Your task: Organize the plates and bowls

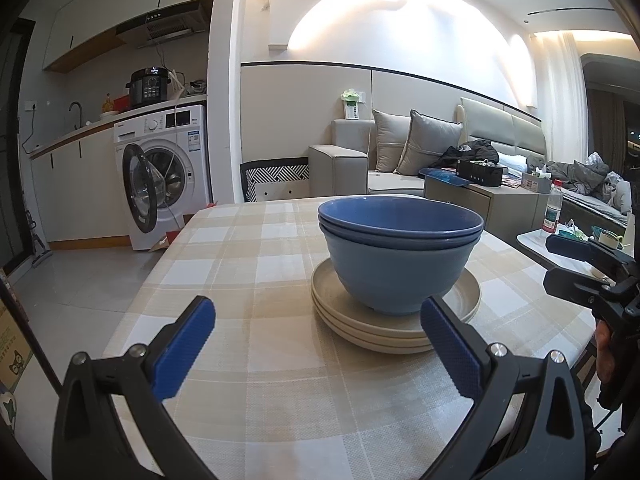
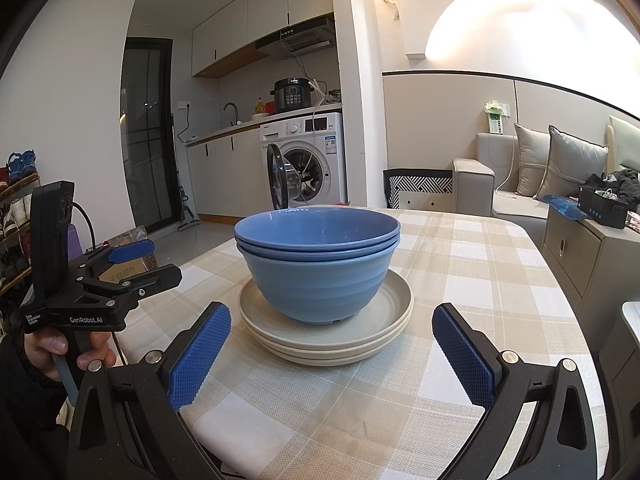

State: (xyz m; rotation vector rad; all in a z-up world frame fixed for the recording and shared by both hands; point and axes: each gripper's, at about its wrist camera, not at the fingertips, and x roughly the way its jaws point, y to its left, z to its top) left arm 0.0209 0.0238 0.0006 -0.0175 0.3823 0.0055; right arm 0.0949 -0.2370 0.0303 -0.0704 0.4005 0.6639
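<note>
Nested blue bowls point(image 1: 400, 256) point(image 2: 318, 264) stand upright on a stack of cream plates point(image 1: 348, 320) point(image 2: 384, 324) on the checked tablecloth point(image 1: 248, 264) point(image 2: 460, 280). My left gripper point(image 1: 318, 346) is open and empty, just short of the stack and a little to its left; it also shows in the right wrist view point(image 2: 152, 260) at the left. My right gripper point(image 2: 332, 354) is open and empty, in front of the stack; it also shows in the left wrist view point(image 1: 560, 264) at the right edge.
A washing machine point(image 1: 164, 176) with its door open stands beyond the table's far left. A sofa point(image 1: 380, 160), a cabinet point(image 1: 480, 196) and a small side table point(image 1: 532, 240) with a bottle point(image 1: 552, 212) lie to the right. A shoe rack point(image 2: 16, 216) is at far left.
</note>
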